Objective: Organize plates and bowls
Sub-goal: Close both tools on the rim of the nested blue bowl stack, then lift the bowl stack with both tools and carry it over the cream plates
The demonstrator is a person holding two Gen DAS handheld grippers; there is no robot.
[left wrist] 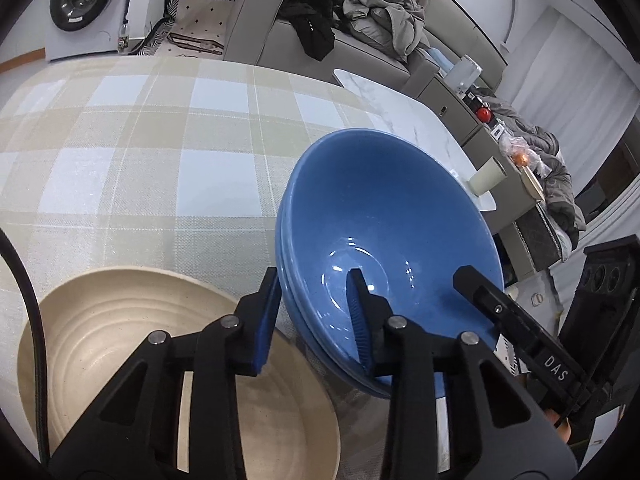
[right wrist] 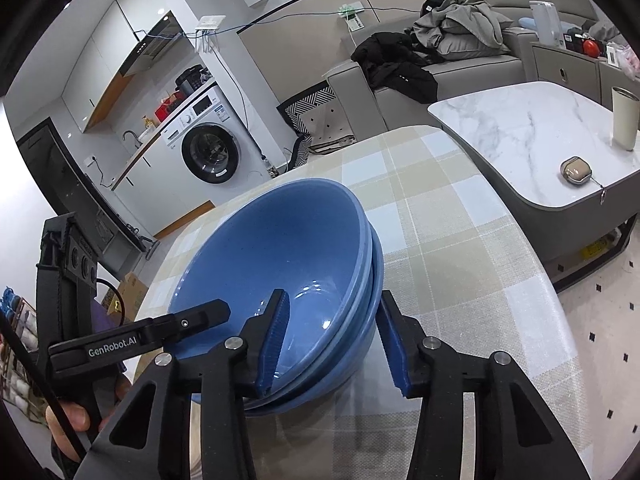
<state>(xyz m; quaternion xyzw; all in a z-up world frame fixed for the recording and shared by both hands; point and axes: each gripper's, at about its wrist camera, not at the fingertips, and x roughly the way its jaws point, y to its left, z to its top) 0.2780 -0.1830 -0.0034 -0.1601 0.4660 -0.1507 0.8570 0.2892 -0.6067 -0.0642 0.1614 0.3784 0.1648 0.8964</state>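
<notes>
1. The desk [left wrist: 168, 128] is covered with a beige-and-white checked cloth; a white marble table [right wrist: 532, 132] stands just beyond its far corner at 1 o'clock.
2. A stack of blue bowls [left wrist: 384, 216] sits tilted on the cloth, at the centre of the right wrist view.
3. A cream ribbed bowl [left wrist: 120, 320] lies just beside the stack at 8 o'clock in the left wrist view.
4. The left gripper [left wrist: 316, 312] straddles the stack's rim, one blue pad outside and one inside, jaws narrowed; whether the pads press I cannot tell.
5. The right gripper [right wrist: 332, 340] straddles the opposite rim the same way; contact is unclear.
6. Behind, a grey sofa [right wrist: 460, 68] heaped with clothes [right wrist: 452, 20] is at 1 o'clock; a washing machine [right wrist: 208, 148] at 10 o'clock.
7. A cream tumbler [right wrist: 624, 120] stands on the marble.
</notes>
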